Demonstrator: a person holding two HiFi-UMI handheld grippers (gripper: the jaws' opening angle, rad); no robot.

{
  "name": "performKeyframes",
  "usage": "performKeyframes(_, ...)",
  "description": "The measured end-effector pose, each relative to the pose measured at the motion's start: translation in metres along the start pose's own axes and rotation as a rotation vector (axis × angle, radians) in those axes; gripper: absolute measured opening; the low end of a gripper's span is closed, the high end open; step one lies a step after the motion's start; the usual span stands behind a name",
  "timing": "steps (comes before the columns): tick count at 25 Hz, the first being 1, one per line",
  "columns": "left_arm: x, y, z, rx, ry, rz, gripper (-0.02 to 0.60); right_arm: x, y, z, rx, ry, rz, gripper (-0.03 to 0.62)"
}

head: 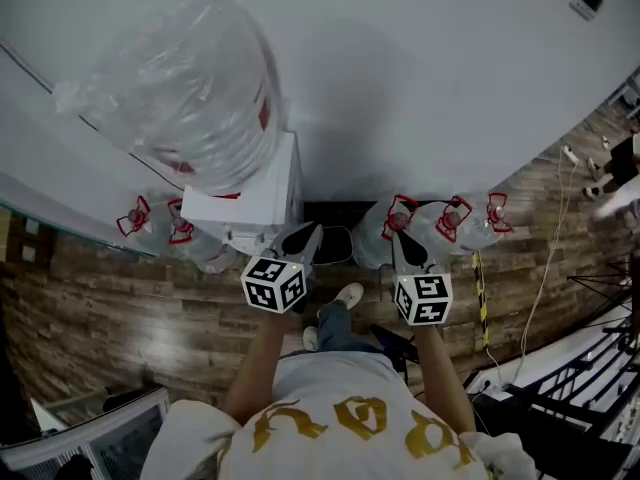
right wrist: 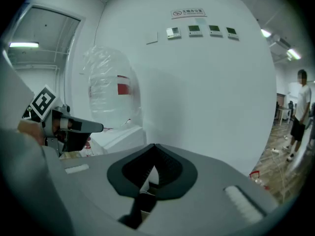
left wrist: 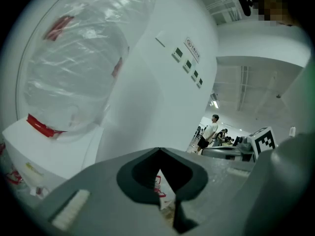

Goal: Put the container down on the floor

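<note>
Holding both low at frame centre, I saw the left gripper and right gripper with jaws closed, gripping nothing. The plastic-wrapped container sat atop the white dispenser, upper left.

Cool, even indoor light keeps the plain white wall bright, with a soft grey shadow beside the white box-shaped dispenser. Glare streaks the crinkled, clear plastic-wrapped water bottle. Both gripper views bend strongly and have black corners. Close to the lens, the grey left tool looks soft.
</note>
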State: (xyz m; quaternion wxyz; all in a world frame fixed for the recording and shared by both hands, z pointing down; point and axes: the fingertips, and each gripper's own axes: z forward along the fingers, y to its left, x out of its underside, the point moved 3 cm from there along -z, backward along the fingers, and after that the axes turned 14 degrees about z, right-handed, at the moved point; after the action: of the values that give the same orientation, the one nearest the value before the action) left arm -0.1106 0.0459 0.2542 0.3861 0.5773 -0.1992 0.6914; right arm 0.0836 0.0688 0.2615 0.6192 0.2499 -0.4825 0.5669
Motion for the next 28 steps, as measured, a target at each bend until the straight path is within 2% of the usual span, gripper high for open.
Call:
performKeyframes(3, 0.0, 0.002, -0.019, -0.019, 0.016, 0.039, 0.002, -0.008, 0.013, -0.005, -0.003, -0.021, -0.026, 0.028)
performKeyframes(7, 0.001, 0.002, -0.03, -0.065, 0.023, 0.081, 0.002, -0.009, 0.015, -0.012, 0.019, -0.056, 0.024, 0.026)
performKeyframes(15, -0.016, 0.014, -0.034, -0.114, -0.033, 0.058, 0.002, -0.009, 0.022, -0.021, 0.015, -0.119, 0.073, 0.027)
performKeyframes(22, -0.008, 0.017, -0.036, -0.137, -0.003, 0.076, 0.002, -0.003, 0.021, -0.019, 0.028, -0.09, 0.067, 0.026)
performKeyframes(28, -0.004, 0.016, -0.035, -0.122, 0.004, 0.074, 0.002, 0.0, 0.024, -0.02, 0.038, -0.079, 0.057, 0.026)
